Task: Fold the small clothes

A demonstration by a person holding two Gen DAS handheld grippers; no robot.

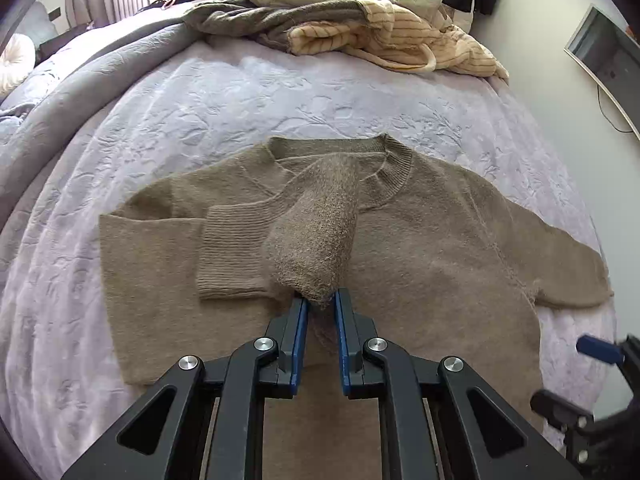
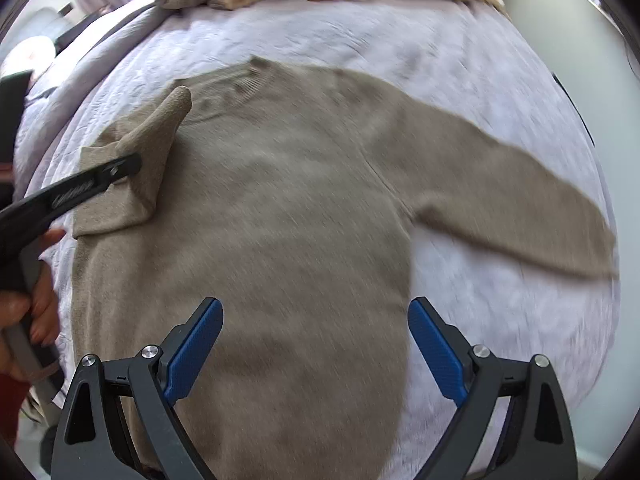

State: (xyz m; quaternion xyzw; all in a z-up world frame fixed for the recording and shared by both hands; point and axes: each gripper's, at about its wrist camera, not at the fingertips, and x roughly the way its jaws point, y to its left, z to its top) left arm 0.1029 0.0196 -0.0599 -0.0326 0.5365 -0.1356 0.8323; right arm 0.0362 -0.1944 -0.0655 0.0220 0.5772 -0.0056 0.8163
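Observation:
A taupe knit sweater [image 1: 432, 248] lies flat on the bed, collar away from me. My left gripper [image 1: 321, 300] is shut on the sweater's left sleeve [image 1: 316, 232], which is folded over the chest with its ribbed cuff [image 1: 232, 252] lying flat. In the right wrist view the sweater [image 2: 280, 220] fills the middle, its right sleeve [image 2: 512, 196] spread out to the right. My right gripper [image 2: 316, 320] is open and empty above the sweater's lower body. The left gripper [image 2: 120, 170] shows at the left, holding the raised sleeve [image 2: 156, 140].
The bed has a lavender embossed bedspread [image 1: 280, 100]. A pile of other clothes [image 1: 360, 20], cream striped and grey, lies at the far end. A grey blanket [image 1: 80, 92] runs along the left. A monitor [image 1: 608, 56] stands right of the bed.

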